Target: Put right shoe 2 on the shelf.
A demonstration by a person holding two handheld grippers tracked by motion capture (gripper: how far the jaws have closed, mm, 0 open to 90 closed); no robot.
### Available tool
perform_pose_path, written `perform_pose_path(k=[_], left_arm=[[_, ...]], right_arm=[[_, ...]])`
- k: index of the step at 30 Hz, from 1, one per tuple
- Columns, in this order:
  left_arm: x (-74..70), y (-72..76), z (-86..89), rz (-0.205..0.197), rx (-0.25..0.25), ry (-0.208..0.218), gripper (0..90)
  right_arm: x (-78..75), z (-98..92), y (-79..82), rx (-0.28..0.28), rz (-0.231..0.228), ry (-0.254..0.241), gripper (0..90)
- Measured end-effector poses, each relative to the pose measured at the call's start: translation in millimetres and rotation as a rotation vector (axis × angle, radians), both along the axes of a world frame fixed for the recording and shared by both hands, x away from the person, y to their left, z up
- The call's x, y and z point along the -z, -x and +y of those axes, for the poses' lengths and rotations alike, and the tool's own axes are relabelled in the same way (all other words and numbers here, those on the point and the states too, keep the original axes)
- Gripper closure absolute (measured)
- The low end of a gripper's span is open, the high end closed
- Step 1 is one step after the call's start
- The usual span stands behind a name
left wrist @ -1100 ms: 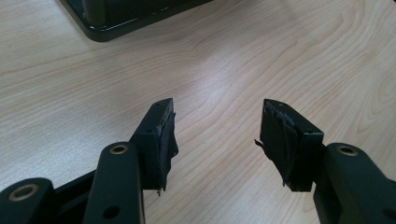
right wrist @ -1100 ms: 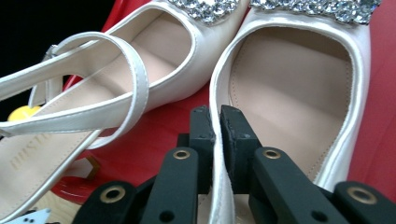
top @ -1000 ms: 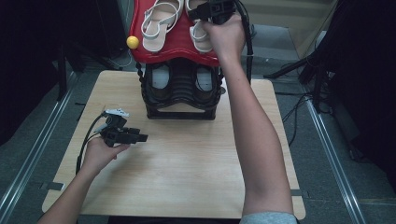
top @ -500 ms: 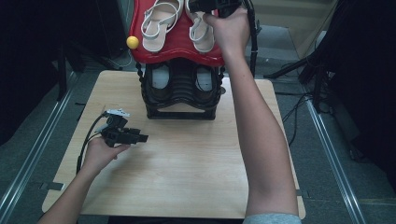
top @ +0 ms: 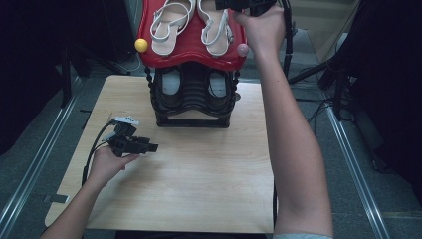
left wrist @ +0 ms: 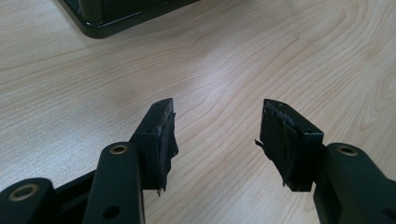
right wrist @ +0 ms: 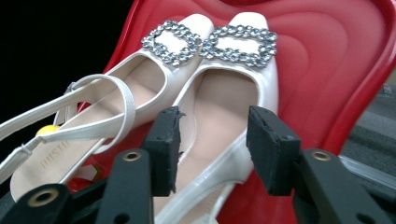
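A pair of white slingback shoes with rhinestone buckles lies on the red top shelf (top: pixel 194 52) of a black shoe rack. The left shoe (top: pixel 169 25) and the right shoe (top: pixel 215 27) rest side by side. My right gripper (top: pixel 225 5) hovers at the far end, just above the heel of the right shoe (right wrist: pixel 229 88). Its jaws have just been opening, and its pads (right wrist: pixel 273 149) are not pressing on anything. My left gripper (top: pixel 152 147) is held low over the wooden table (top: pixel 199 179), open and empty (left wrist: pixel 217 116).
The rack's lower shelf holds a dark pair of shoes (top: pixel 171 82). A yellow ball (top: pixel 141 45) and a pink ball (top: pixel 242 49) cap the red shelf's front corners. The rack base (left wrist: pixel 116 14) lies just ahead of the left gripper. Metal rails run along both sides of the table.
The right hand has drawn up and to the right, away from the right shoe, which stays on the red shelf. The left hand has stayed put.
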State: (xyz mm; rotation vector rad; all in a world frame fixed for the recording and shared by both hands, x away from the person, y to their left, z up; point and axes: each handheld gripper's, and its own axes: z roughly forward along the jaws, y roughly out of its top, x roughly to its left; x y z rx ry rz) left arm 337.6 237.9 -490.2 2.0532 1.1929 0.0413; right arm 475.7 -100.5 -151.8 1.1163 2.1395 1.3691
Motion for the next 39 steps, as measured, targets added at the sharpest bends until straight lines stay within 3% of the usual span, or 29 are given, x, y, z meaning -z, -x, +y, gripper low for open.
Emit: perform_pose_path(k=[19, 27, 39], left_arm=[[0.0, 0.4, 0.7, 0.002, 0.001, -0.005, 45.6], [0.2, 0.4, 0.6, 0.002, -0.004, -0.004, 45.6], [-0.6, 0.7, 2.5, -0.003, -0.007, 0.001, 45.6]], right_arm=[[30.7, -55.8, 1.9, 0.073, 0.033, -0.016, 51.3], [52.5, -82.7, 3.0, 0.105, 0.054, -0.042, 51.3], [90.7, -106.3, 9.0, 0.148, 0.078, -0.040, 51.0]])
